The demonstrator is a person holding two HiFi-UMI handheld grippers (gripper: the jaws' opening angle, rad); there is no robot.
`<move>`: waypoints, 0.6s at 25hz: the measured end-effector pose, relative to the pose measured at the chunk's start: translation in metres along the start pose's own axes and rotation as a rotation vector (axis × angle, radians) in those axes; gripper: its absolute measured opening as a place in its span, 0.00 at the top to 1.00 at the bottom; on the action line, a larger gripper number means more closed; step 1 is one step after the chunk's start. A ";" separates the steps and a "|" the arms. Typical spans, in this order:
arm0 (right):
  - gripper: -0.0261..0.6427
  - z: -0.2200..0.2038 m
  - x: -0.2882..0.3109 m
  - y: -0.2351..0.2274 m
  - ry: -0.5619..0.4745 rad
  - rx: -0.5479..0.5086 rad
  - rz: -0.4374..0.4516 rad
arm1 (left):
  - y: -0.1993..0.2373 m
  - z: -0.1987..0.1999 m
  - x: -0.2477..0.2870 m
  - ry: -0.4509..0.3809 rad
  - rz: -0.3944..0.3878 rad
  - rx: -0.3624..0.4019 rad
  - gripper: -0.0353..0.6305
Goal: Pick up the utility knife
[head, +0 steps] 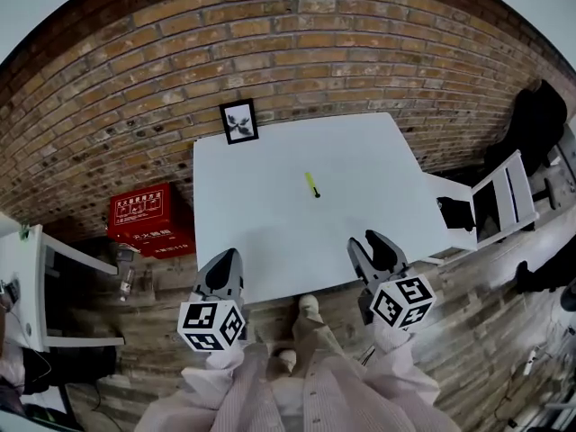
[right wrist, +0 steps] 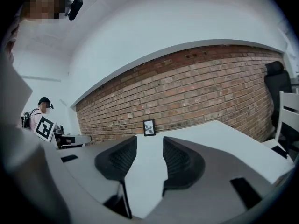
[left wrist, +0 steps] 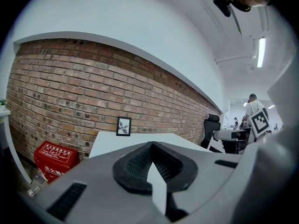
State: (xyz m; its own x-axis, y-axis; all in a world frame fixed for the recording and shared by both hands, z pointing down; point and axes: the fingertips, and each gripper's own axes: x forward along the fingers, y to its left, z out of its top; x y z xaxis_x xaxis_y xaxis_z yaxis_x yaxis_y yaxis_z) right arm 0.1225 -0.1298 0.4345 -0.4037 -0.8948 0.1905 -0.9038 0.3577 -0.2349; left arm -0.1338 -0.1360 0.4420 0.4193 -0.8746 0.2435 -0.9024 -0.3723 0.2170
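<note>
While you stand at the near edge of the bench (head: 270,219), your legs (head: 297,385) in pale trousers fill the bottom of the head view, with one shoe (head: 309,307) on the wood floor (head: 162,286).

Your left gripper (head: 229,257) sits over the near-left corner of the bench. It's closed and empty: in the left gripper view the pads (left wrist: 138,164) meet at the tip with nothing between them.

Your right gripper (head: 371,243) sits over the near-right edge. It's open and empty: in the right gripper view the jaws stand apart and only bare bench top shows through the gap.

The utility knife (head: 311,184) has a yellow-green body, with its dark end toward you. It lies flat near the middle of the bench, a bit right of centre. It's well apart from both grippers and nearer the right one's side.

Farther out:
- A small black-framed picture (head: 239,121) stands at the far-left edge of the bench, up against the brick wall (head: 297,52). Both gripper views show it straight ahead.
- A red box (head: 144,216) sits on the floor left of the bench, at the foot of the wall.
- A white chair (head: 499,192) is off the right side of the bench, with a black office chair (head: 535,124) behind it.
- In the left gripper view a person (left wrist: 254,107) stands far off down the room.
</note>
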 end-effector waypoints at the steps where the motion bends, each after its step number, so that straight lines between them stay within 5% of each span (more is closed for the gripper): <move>1: 0.72 0.001 0.008 -0.004 0.008 0.001 0.010 | 0.000 0.001 0.007 0.002 0.003 -0.005 0.96; 15: 0.72 0.002 0.098 -0.056 0.136 -0.018 0.133 | -0.001 0.012 0.097 0.020 0.062 -0.050 0.96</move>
State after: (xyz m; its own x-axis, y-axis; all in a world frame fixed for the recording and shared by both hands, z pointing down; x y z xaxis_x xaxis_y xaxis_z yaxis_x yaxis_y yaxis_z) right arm 0.1336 -0.2383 0.4647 -0.5342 -0.7954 0.2862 -0.8431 0.4765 -0.2494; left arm -0.0935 -0.2245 0.4540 0.3653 -0.8887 0.2770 -0.9208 -0.3011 0.2480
